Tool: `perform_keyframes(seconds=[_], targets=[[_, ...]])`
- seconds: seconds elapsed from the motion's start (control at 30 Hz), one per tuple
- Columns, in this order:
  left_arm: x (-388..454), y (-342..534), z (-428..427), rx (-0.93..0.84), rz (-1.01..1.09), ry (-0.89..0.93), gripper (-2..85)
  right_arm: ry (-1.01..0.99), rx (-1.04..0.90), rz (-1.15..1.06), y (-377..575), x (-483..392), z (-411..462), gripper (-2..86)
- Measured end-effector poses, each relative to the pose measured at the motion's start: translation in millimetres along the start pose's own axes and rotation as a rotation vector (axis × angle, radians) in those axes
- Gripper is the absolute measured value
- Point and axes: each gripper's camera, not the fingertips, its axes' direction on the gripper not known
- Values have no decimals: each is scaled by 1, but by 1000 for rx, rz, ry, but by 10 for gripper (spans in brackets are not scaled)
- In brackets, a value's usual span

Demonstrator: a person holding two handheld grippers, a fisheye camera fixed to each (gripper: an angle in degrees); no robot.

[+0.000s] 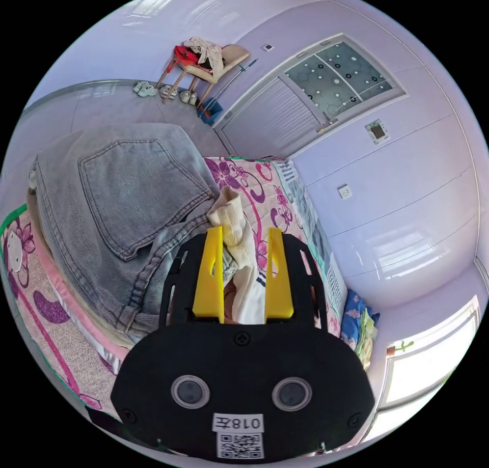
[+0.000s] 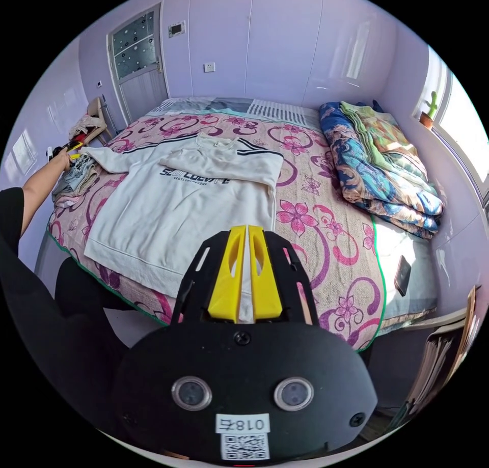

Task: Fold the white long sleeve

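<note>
In right gripper view, my L gripper (image 2: 73,149) is far left at the bed's edge, at the sleeve cuff (image 2: 91,154), just above the folded jeans (image 2: 81,175). In left gripper view its yellow jaws stand apart w/ the cuff lying between them; I can't tell if they pinch it. The white long sleeve (image 2: 188,198) lies flat, front up, across the floral bedspread (image 2: 326,234); one sleeve is folded over the chest. My R gripper (image 2: 247,234) has jaws nearly together above the hem, w/ white fabric showing thru the slit; grip unclear. Rolled quilts (image 2: 387,167) at right.
</note>
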Motion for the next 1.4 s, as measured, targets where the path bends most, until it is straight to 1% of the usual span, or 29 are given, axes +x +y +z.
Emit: perform_keyframes(seconds=[0.1, 0.27, 0.33, 0.4, 0.43, 0.53, 0.63, 0.73, 0.83, 0.9, 0.93, 1.0, 1.03, 1.07, 1.1, 1.13, 1.17, 1.2, 1.23, 1.3, 1.33, 1.37, 1.4], targets=[[13, 4, -24, 79, -11, -36, 127, 29, -4, -2, 5, -1, 1, 1], [29, -9, -31, 35, -22, -59, 127, 17, -12, 7, 10, 0, 8, 0], [37, -16, -36, 22, -13, -89, 88, 24, -11, 8, 12, 0, 9, 0], [49, -25, -46, 14, 18, -120, 18, 43, -18, 3, 15, 0, 11, 0], [51, -27, -49, 14, 19, -114, 13, 58, -23, -2, 16, 0, 12, -1], [72, -30, -67, 30, 71, -70, -2, 74, -27, 0, 21, 3, 15, -1], [104, -25, -88, 82, 165, -27, -5, 57, -15, 19, 24, 9, 17, -1], [154, -13, -103, 119, 264, 82, -7, 23, 10, 49, 28, 19, 18, -1], [233, 17, -111, 150, 424, 227, -7, -23, 39, 101, 36, 36, 15, -1], [312, 60, -114, 158, 594, 352, -7, -35, 54, 136, 44, 49, 12, -1], [332, 74, -114, 158, 641, 388, -7, -38, 61, 161, 50, 59, 10, -1], [406, 142, -107, 132, 806, 498, -6, -43, 72, 204, 61, 75, 6, -1], [422, 160, -103, 123, 839, 524, -6, -43, 79, 236, 68, 87, 2, -1], [450, 200, -94, 103, 909, 564, -5, -43, 86, 268, 76, 100, -1, -1], [474, 242, -81, 80, 982, 561, -4, -42, 90, 285, 81, 106, -3, -1], [484, 262, -73, 62, 1012, 551, -3, -40, 100, 317, 89, 118, -7, -1], [498, 303, -52, 8, 1065, 529, 0, -38, 107, 346, 97, 130, -12, -1], [506, 344, -26, -49, 1117, 468, 5, -37, 110, 360, 101, 136, -14, -1], [508, 362, -13, -79, 1138, 426, 8, -35, 113, 384, 107, 147, -18, -1], [508, 424, 47, -270, 1225, 245, 24, -28, 119, 417, 116, 162, -24, -1], [506, 436, 62, -329, 1240, 191, 33, -25, 120, 435, 121, 171, -28, -1], [502, 452, 85, -440, 1246, 117, 51, -21, 120, 448, 124, 180, -32, -1], [499, 457, 94, -493, 1237, 118, 73, -17, 120, 454, 126, 185, -34, -1]])
